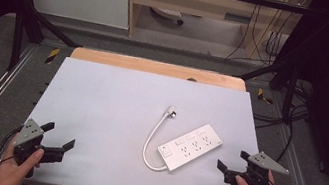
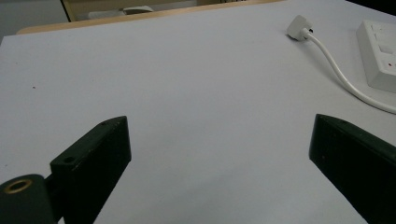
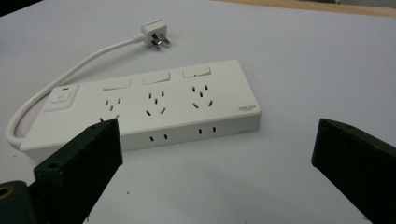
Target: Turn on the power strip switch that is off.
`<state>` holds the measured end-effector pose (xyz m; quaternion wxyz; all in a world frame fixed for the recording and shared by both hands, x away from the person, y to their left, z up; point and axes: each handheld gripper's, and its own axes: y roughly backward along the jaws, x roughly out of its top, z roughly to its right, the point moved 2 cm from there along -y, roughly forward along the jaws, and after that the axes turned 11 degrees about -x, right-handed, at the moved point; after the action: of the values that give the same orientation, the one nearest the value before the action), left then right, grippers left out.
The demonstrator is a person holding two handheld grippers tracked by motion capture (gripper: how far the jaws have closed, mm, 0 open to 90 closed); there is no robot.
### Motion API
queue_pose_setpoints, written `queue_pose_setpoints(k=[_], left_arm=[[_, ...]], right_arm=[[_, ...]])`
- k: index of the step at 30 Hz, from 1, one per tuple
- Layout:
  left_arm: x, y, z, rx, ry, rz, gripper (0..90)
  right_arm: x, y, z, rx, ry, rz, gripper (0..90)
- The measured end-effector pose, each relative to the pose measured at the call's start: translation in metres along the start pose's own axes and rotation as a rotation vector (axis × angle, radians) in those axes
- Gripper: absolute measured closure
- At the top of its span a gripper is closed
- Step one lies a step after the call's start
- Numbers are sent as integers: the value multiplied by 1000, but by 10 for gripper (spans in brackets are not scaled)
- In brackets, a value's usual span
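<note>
Power strip (image 1: pixel 190 146) lies flat, right of centre on the table (image 1: pixel 99 107), cord (image 1: pixel 150 141) looping left to the plug (image 1: pixel 171 111) beyond it. Right gripper (image 1: pixel 233 161) just right of the strip, jaws wide apart, empty, touching nothing. Left gripper (image 1: pixel 58 135) at near-left corner, well apart, also spread wide and empty

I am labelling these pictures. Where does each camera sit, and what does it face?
High view: above the person's side, facing down onto the grey table; both hands show.
Left gripper view: on the left hand-held gripper, facing bare table and the white plug.
Right gripper view: on the right hand-held gripper, facing the white plastic power strip.
All share strip and plug.
</note>
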<state>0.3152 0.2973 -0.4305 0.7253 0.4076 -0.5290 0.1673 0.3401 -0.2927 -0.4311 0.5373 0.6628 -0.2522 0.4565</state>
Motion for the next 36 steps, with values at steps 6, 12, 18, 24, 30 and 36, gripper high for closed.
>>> queue_pose_setpoints(k=[6,12,18,24,30,36], left_arm=[[0,0,1,-3,-3,-2,58],[0,-1,1,-5,-6,-7,57],[-1,-2,1,-2,-7,-13,58],[-2,-2,2,-5,-14,-22,58],[-2,-2,1,-7,-9,-20,58],[-2,-2,2,-8,-13,-24,58]], right_arm=[[4,3,-3,13,-3,18,23],[7,5,-6,16,7,23,22],[12,6,-9,33,14,46,21],[19,8,-9,26,12,59,22],[24,10,-10,40,16,77,22],[29,10,-12,45,23,88,23]])
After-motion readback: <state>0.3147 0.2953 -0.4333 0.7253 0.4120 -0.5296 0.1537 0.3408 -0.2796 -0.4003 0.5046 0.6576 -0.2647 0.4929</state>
